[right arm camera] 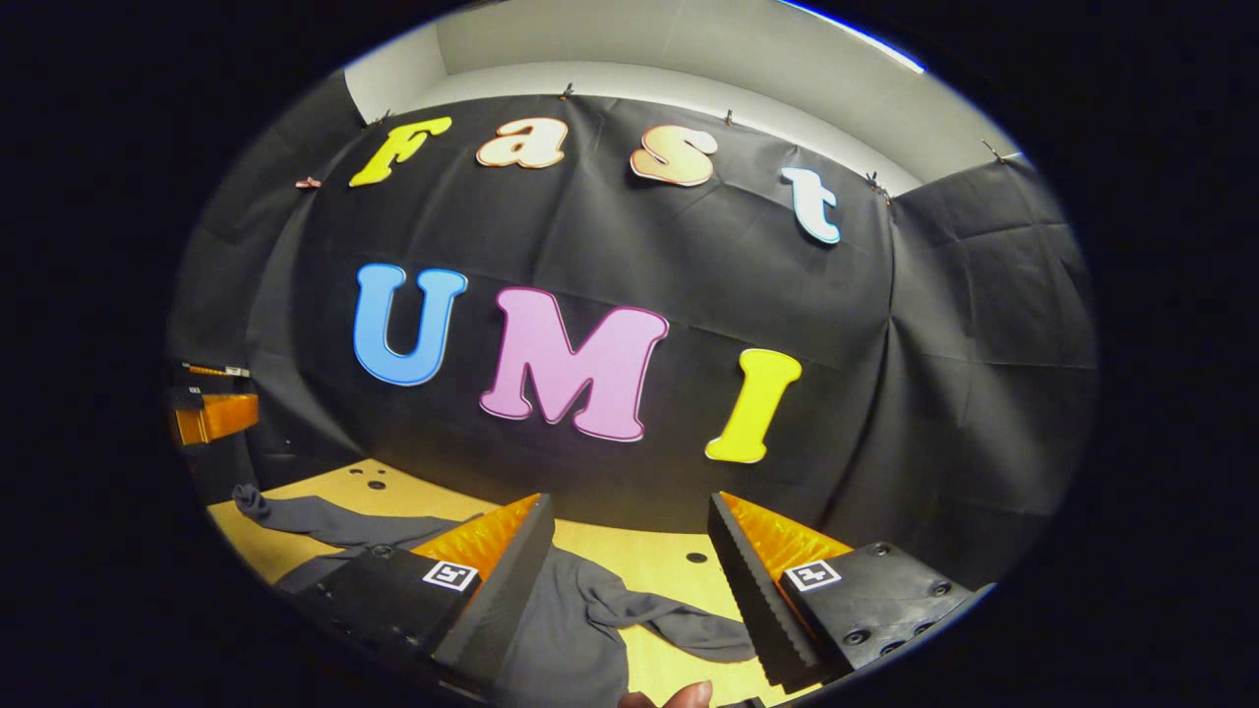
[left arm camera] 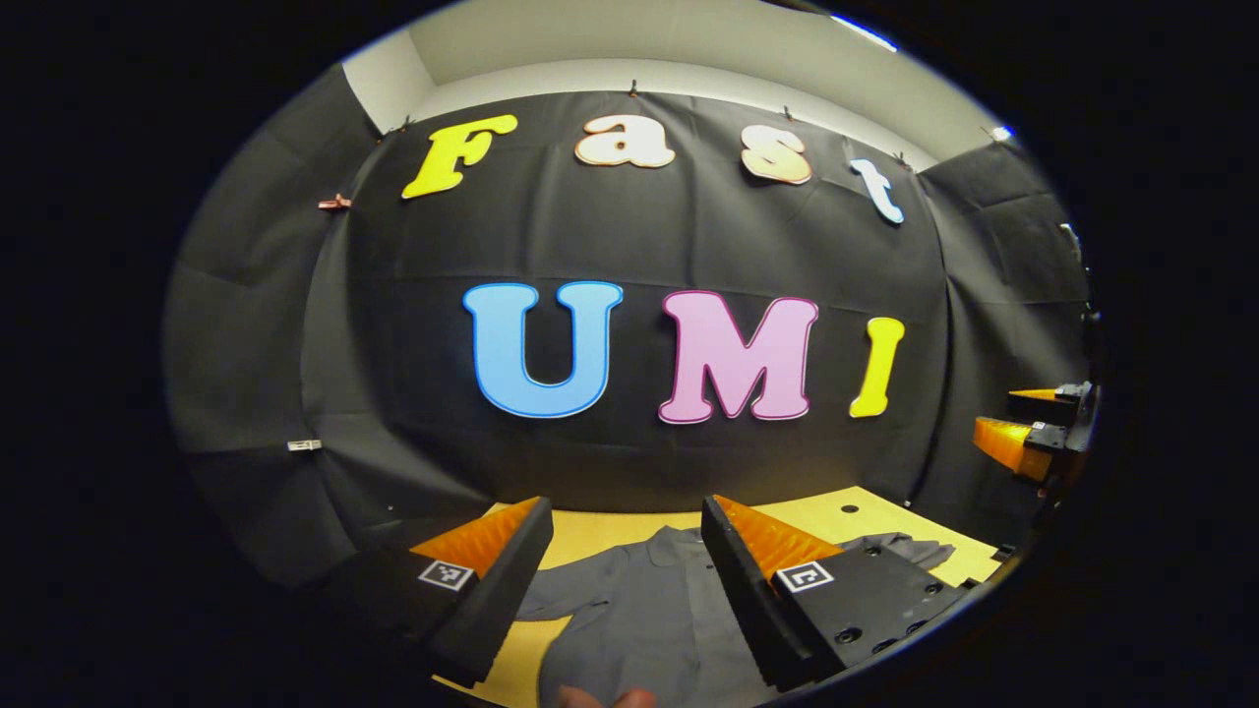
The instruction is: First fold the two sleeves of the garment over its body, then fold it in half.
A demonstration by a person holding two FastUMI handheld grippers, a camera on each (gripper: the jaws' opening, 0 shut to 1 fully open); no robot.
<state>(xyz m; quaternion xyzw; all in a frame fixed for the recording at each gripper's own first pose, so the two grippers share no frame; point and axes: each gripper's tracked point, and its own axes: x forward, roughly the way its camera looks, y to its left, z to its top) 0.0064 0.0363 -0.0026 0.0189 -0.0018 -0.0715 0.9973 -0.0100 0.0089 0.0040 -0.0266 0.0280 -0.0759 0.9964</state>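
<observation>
A dark grey long-sleeved shirt (left arm camera: 639,610) lies spread on the yellow-brown table (left arm camera: 866,516), collar toward the wall. My left gripper (left arm camera: 625,570) hovers open above its body with nothing between the fingers. In the right gripper view the same garment (right arm camera: 580,629) lies below, one sleeve (right arm camera: 325,521) stretching to the far left and another sleeve (right arm camera: 679,624) curling to the right. My right gripper (right arm camera: 625,570) is held open above the cloth, holding nothing. The right gripper (left arm camera: 1028,428) also appears at the far right edge of the left gripper view, raised above the table.
The table (right arm camera: 649,556) has small round holes (right arm camera: 376,482) near its far side and ends close to the black cloth wall (left arm camera: 629,256). A fingertip (right arm camera: 679,696) of the holding hand shows at the bottom edge. The left gripper (right arm camera: 211,413) shows far left.
</observation>
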